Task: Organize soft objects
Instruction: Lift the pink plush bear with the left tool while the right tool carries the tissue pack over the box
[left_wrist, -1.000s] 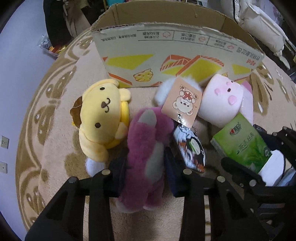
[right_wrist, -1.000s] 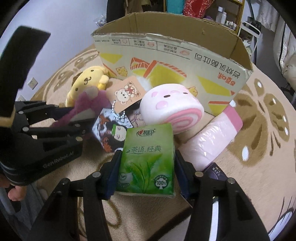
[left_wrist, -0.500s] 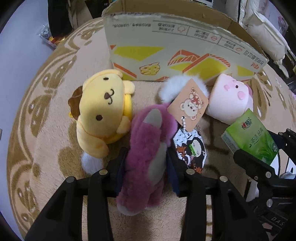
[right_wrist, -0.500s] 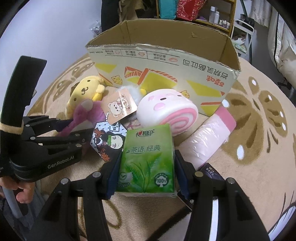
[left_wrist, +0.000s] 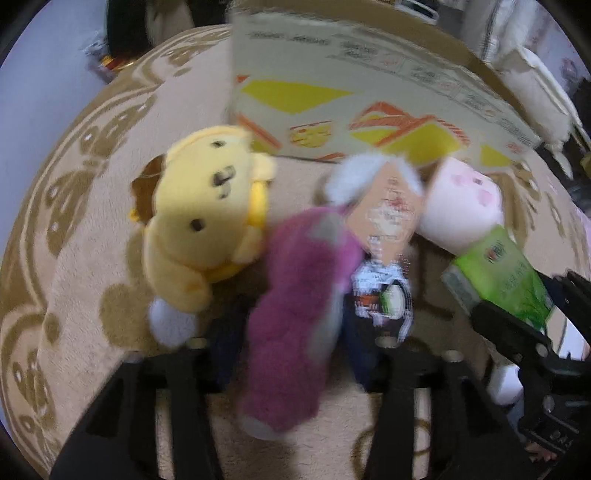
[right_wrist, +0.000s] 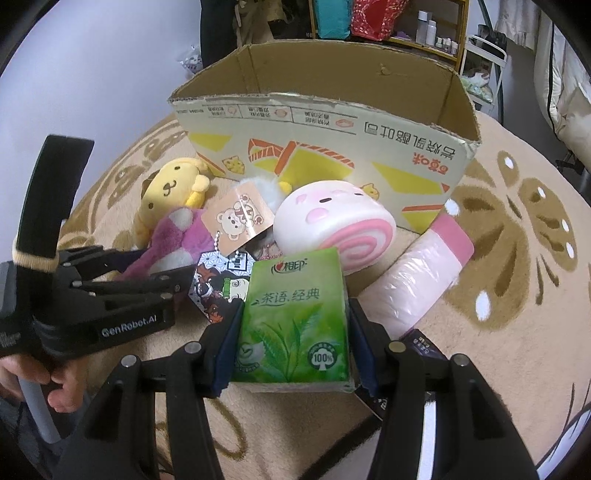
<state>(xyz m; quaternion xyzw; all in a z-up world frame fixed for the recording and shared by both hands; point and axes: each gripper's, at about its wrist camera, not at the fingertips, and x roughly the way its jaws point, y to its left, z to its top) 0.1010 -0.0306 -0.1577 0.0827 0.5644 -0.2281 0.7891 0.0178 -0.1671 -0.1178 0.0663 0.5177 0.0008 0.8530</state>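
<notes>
A: On the rug before the box (right_wrist: 325, 122), what's held?
B: Left gripper (left_wrist: 291, 332) has been closing, clamped on the purple plush (left_wrist: 299, 314); right gripper (right_wrist: 291, 336) clasps the tissue pack (right_wrist: 295, 317).
A: Handling?
B: Both look light and squashy; grip mid-body.

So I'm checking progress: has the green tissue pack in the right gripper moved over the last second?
Yes. The green tissue pack has risen slightly relative to the cardboard box, whose inside now shows.
</notes>
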